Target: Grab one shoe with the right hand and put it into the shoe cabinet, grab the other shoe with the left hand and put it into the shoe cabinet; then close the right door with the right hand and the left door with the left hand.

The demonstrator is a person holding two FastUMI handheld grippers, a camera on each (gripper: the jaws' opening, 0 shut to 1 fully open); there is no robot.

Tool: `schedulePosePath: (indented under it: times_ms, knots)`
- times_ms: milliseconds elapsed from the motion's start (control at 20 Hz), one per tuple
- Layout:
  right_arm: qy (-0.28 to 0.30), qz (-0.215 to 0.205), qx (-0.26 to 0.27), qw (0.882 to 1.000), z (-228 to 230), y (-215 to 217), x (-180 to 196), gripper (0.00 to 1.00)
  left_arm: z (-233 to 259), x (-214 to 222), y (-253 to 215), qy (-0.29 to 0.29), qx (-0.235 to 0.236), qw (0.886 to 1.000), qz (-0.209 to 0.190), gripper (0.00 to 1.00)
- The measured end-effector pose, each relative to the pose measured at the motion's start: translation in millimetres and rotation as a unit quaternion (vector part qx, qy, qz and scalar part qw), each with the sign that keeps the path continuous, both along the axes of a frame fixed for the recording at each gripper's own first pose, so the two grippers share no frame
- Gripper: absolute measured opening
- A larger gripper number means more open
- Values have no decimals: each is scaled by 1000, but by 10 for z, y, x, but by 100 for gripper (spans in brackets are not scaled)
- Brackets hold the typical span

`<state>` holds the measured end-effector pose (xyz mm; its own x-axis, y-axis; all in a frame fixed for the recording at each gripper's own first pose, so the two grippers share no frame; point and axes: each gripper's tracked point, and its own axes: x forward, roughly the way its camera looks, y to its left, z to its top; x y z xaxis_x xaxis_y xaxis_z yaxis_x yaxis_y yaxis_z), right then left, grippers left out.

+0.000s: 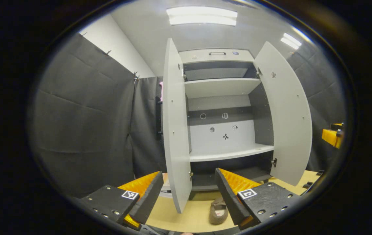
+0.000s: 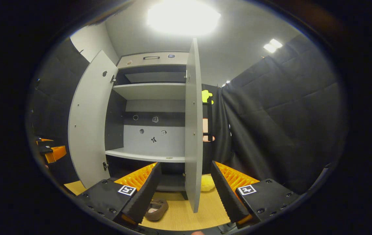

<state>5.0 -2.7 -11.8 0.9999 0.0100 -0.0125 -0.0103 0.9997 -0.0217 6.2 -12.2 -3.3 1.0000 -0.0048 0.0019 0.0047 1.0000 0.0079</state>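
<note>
The grey shoe cabinet (image 1: 220, 88) stands ahead with both doors swung open and its shelves bare. A brown shoe (image 1: 218, 212) lies on the wooden floor (image 1: 179, 218) just in front of it, below my left gripper (image 1: 187, 195), which is open and holds nothing. In the right gripper view the brown shoe (image 2: 155, 209) lies beside the left fingertip of my right gripper (image 2: 184, 192), also open and holding nothing. The left door (image 1: 176, 130) stands edge-on between my left fingers, and the right door (image 2: 194, 130) edge-on between my right fingers.
A yellow fuzzy object (image 2: 207, 183) lies on the floor behind the right door. The other gripper shows far right (image 1: 332, 135) in the left view and far left (image 2: 50, 151) in the right view. Black cloth walls close in both sides.
</note>
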Motion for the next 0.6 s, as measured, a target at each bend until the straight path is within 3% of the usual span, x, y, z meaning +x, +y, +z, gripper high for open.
schedulePosePath:
  times_ms: [600]
  knots:
    - [62, 26, -22, 998, -443, 609, 280, 97, -9, 3, 204, -14, -16, 1000, -18, 94]
